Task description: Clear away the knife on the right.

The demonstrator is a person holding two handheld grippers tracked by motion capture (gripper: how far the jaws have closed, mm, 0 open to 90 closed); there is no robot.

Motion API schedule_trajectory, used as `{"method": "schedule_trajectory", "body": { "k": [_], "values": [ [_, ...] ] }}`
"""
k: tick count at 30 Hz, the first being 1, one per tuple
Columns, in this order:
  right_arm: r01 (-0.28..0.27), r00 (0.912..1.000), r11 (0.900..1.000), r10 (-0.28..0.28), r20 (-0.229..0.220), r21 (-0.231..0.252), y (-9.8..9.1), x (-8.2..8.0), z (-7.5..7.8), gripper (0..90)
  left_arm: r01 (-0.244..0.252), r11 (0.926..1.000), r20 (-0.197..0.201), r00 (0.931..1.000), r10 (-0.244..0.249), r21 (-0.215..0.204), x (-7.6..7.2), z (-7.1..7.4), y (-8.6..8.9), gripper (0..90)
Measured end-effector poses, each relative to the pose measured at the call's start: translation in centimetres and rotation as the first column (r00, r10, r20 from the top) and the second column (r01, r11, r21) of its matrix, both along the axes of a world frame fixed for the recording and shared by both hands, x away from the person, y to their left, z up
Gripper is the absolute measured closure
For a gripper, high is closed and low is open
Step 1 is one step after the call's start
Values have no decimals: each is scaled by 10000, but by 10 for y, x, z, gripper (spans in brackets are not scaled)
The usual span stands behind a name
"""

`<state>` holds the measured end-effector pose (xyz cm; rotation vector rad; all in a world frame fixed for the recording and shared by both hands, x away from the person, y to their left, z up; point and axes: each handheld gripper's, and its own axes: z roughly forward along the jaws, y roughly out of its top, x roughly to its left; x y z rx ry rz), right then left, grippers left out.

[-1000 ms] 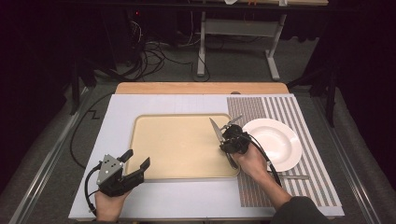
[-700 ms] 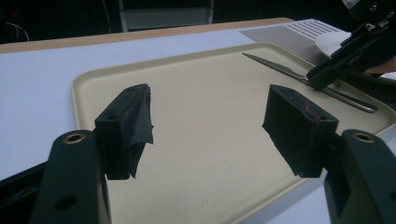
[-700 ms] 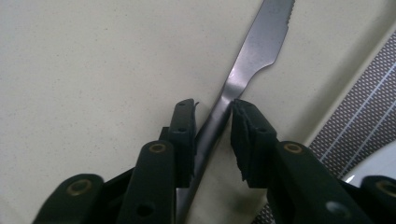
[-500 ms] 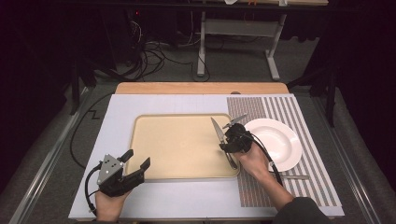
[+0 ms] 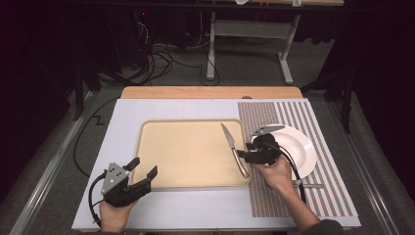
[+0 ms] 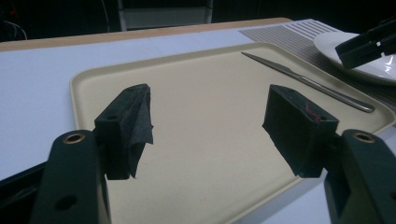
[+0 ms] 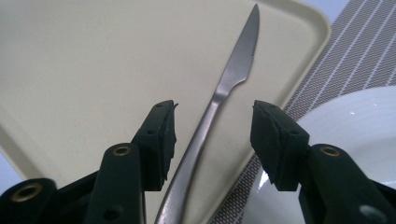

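One knife [image 7: 219, 100] on tray [image 5: 186, 152], stiff, slick steel, likely light; best pinched mid-handle. Right gripper [image 7: 212, 135] just opened, pads clear of it; left gripper [image 6: 210, 126] open, empty

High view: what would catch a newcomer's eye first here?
A steel knife lies along the right edge of the beige tray, with the right gripper beside it, its jaws just opened and off the knife. A white plate sits on the striped mat to the right.
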<state>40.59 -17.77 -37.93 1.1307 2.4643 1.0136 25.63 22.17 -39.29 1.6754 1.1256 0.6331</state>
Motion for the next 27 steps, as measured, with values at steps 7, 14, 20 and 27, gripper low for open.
{"method": "schedule_trajectory", "body": {
  "k": [7,14,20,27],
  "values": [
    [216,9970,9983,-256,727,550,-15,-10,9,460,29,10000,-37,10000,-29,50,5,0,-2,330],
    [285,9914,9961,-389,1250,840,-33,-26,12,444,-12,10000,-1,10000,12,-36,4,1,-1,330],
    [225,9872,9897,-443,1529,1415,-54,-37,16,413,-61,9999,-55,10000,60,-83,6,1,-1,330],
    [101,9805,9829,-459,1909,1841,-72,-49,18,390,-9,9999,-58,10000,8,-129,5,1,-1,330]
  ]
}}
